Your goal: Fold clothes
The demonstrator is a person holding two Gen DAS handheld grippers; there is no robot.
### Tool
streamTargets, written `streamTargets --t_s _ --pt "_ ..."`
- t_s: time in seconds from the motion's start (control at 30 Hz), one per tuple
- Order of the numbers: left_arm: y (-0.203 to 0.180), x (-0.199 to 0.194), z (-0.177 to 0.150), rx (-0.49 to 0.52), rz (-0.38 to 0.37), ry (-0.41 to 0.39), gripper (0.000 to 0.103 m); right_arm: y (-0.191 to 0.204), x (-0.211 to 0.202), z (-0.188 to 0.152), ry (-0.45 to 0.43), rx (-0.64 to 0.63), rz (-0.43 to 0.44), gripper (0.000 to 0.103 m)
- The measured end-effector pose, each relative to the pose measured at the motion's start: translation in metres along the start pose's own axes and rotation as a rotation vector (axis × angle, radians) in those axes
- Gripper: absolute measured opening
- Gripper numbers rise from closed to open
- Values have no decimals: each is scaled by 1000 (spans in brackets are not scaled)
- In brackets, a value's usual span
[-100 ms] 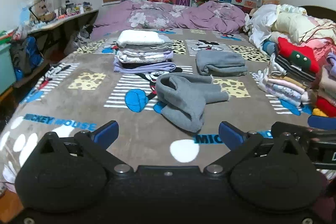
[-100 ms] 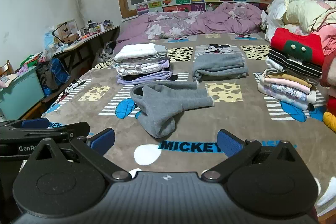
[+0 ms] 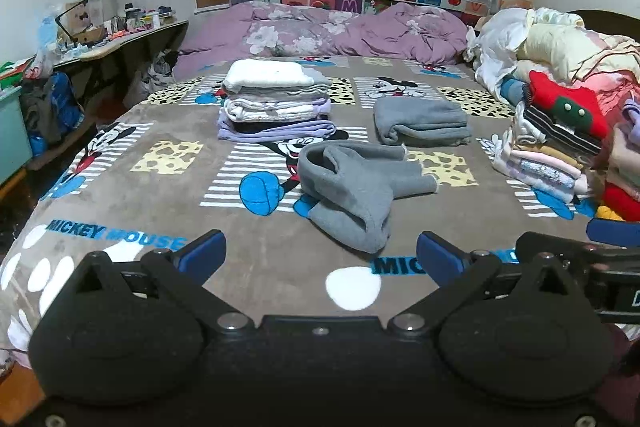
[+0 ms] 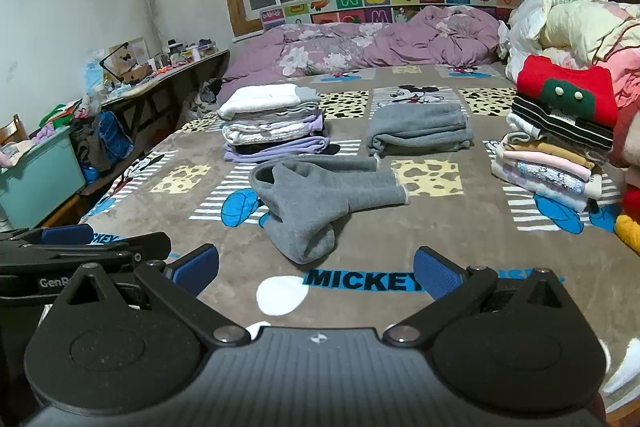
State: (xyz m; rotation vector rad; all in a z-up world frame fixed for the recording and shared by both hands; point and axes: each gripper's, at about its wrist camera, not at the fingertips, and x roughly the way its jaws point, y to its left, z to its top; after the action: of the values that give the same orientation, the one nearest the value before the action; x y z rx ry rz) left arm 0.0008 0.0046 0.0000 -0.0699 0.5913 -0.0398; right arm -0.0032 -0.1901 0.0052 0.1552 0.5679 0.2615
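A grey fleece garment (image 3: 352, 183) (image 4: 316, 199) lies loosely bunched in the middle of the bed, one sleeve stretched to the right. Behind it rests a folded grey garment (image 3: 422, 121) (image 4: 418, 129). A stack of folded white and lilac clothes (image 3: 276, 103) (image 4: 272, 123) stands at the back left. My left gripper (image 3: 320, 255) hangs open over the bed's near edge, short of the grey garment, holding nothing. My right gripper (image 4: 316, 267) is likewise open and empty, just before the garment. Each gripper shows at the side of the other's view.
The bed wears a brown Mickey Mouse blanket (image 3: 160, 195). A tall pile of folded clothes with a red sweater (image 4: 560, 131) stands at the right, bedding heaped behind it. A purple duvet (image 3: 340, 35) lies at the head. A cluttered desk (image 4: 152, 75) and teal bin (image 4: 36, 179) stand left.
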Motion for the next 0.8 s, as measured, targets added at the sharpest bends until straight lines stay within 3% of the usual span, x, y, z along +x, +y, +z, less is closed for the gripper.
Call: streamTargets --t_s 0.07,0.2,0.8 --pt "15 5 4 -36 -16 16 103 1 -1 0 -2 -3 0 103" --pt "2 -6 3 32 32 -17 103 3 -3 1 -5 -9 1 103" --pt "3 -1 -1 43 51 -7 103 9 -7 3 -5 -29 9 103"
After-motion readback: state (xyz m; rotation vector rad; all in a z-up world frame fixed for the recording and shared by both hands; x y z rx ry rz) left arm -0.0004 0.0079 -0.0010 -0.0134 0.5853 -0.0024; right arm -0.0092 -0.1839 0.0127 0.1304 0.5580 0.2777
